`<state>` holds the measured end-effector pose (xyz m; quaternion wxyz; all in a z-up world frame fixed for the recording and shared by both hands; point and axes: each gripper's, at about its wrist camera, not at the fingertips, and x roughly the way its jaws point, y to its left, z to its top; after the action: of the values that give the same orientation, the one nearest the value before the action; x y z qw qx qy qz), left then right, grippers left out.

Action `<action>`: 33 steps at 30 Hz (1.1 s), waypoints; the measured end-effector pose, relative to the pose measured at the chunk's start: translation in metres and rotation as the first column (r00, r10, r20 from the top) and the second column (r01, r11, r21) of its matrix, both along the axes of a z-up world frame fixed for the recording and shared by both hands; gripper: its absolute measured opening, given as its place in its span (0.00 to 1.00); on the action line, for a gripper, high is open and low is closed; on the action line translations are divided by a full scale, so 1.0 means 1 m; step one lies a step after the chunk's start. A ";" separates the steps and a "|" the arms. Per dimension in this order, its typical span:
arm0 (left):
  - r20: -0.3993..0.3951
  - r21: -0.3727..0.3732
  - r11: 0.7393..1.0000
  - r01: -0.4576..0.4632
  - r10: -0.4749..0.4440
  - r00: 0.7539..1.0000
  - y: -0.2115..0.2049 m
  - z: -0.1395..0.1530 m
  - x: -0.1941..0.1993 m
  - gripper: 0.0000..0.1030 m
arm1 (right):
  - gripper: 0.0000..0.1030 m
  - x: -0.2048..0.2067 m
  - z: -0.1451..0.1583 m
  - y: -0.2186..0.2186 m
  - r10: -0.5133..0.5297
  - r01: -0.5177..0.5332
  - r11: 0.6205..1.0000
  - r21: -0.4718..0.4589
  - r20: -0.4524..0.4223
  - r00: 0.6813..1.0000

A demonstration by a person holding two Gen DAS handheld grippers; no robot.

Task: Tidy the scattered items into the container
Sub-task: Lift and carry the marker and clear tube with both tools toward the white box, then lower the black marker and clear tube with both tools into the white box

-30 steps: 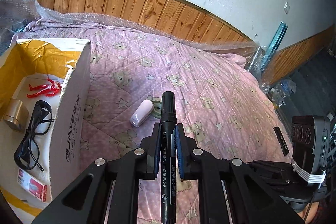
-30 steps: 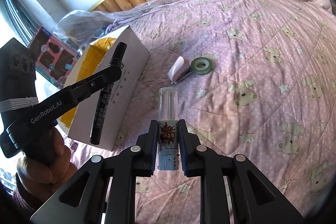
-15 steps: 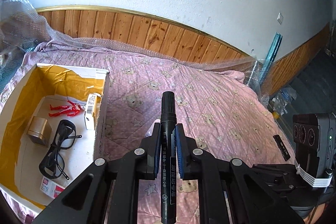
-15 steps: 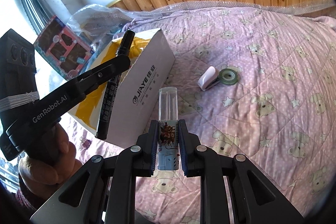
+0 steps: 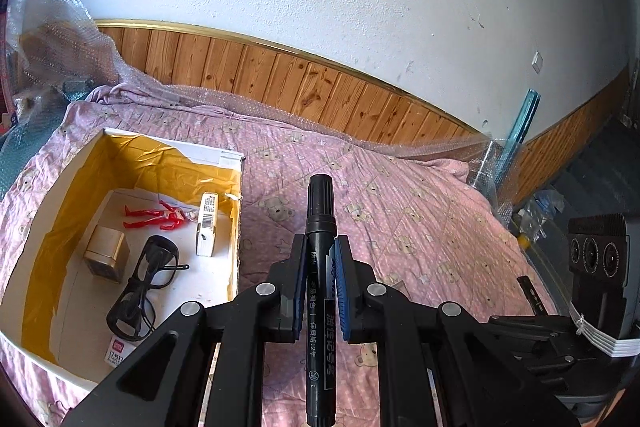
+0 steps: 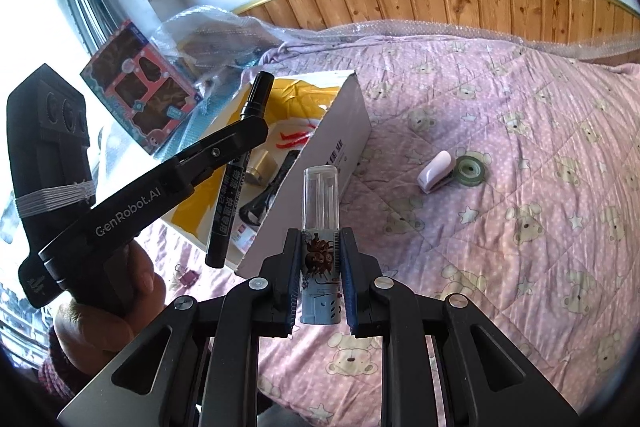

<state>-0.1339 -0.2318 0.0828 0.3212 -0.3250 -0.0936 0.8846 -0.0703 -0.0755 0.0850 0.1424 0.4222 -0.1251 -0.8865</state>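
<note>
black marker [image 5: 320, 267], light and rigid, clamped mid-barrel in my left gripper [image 5: 319, 291]; right gripper [image 6: 320, 283] pinches slick plastic tube [image 6: 321, 227]; box [image 5: 236, 163] nearby.

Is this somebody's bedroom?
Probably a bedroom. A pink quilt with teddy bears covers what looks like a bed, set against a wall with wood panelling. A cardboard box of small things sits on the quilt.

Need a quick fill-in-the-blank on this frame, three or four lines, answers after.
1. The left gripper is shut on a black ____.
2. The right gripper holds a tube with a clear ____.
3. The glasses lie ____ the box.
4. The green tape roll lies on the ____.

Answers: marker; cap; inside; quilt
</note>
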 end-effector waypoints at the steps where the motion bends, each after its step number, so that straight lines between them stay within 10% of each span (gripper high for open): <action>1: -0.001 0.003 1.000 -0.003 0.003 1.000 -0.002 0.001 0.000 0.13 | 0.19 0.000 0.002 -0.002 0.002 -0.002 1.000 0.002 -0.003 1.000; 33: 0.021 0.170 0.975 -0.143 0.142 0.990 -0.100 0.017 -0.020 0.13 | 0.19 -0.024 0.062 -0.090 0.125 -0.121 0.992 0.045 -0.102 0.987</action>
<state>-0.1542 -0.3319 0.0994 0.2833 -0.2924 -0.1933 0.8927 -0.0939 -0.1655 0.1470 0.1951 0.3846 -0.0738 -0.8992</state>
